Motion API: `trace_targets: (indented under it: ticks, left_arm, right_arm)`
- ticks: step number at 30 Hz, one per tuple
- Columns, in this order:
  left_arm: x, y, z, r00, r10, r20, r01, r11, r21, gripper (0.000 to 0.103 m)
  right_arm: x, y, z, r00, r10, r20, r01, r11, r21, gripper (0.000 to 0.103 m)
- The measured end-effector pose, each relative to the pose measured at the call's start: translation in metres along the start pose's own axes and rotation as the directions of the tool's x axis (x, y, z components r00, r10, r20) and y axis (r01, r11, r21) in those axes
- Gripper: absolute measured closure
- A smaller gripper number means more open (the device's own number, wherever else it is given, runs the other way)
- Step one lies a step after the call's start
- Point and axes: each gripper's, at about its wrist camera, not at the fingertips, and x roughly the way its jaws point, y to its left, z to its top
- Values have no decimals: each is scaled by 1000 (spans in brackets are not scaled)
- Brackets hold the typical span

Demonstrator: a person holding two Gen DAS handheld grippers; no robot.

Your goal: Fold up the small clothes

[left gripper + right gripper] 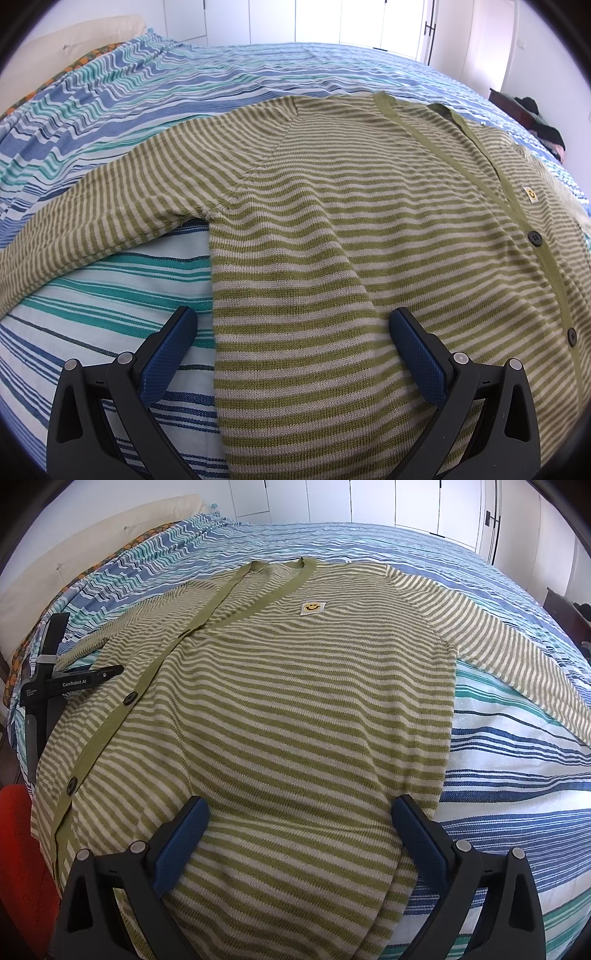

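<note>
- A green-and-cream striped cardigan (280, 701) lies spread flat, front side up, on a bed covered with a blue, teal and white striped bedspread (517, 760).
- Its plain green button band (110, 734) runs down the front, with dark buttons (129, 698) fastened along it; the V-neck points towards the far side of the bed.
- A small white patch with a yellow smiley face (312, 607) sits on the chest, just beside the neckline.
- One sleeve (517, 657) stretches out to the right in the right wrist view, resting on the bedspread; the other sleeve (92, 229) angles out to the left in the left wrist view.
- The left tool (291, 334) is near the cardigan's side edge, below the armpit; its blue-padded fingers (177, 339) stand wide apart, one over the bedspread and one over the knit, gripping nothing.
- The right tool (299, 819) is over the lower body of the cardigan near its other side edge, its fingers (413, 827) likewise spread wide with nothing between them.
- In the right wrist view the left tool's black body shows at the far left, its side marked "GenRobot.AI".
- A cream headboard (55, 576) stands at the bed's left end, and white cupboard doors (369, 502) line the far wall.
- Something red (18, 842) shows at the lower left edge; I cannot tell what it is.
</note>
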Motion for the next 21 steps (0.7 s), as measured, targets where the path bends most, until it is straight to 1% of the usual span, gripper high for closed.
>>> trace_targets:
  ticks: [6,12,21]
  left_arm:
    - [0,0,0,1000,0,0,0,1000,0,0]
    - [0,0,0,1000,0,0,0,1000,0,0]
    - [0,0,0,1000,0,0,0,1000,0,0]
  right_arm:
    - [3,1,2,1000,-4,-9,4,1000,-5,3]
    - [0,-3,-1,1000,26,6,-26,1000,2,3]
    - [-1,-2,-2,1000,16,7,-16,1000,-4,3]
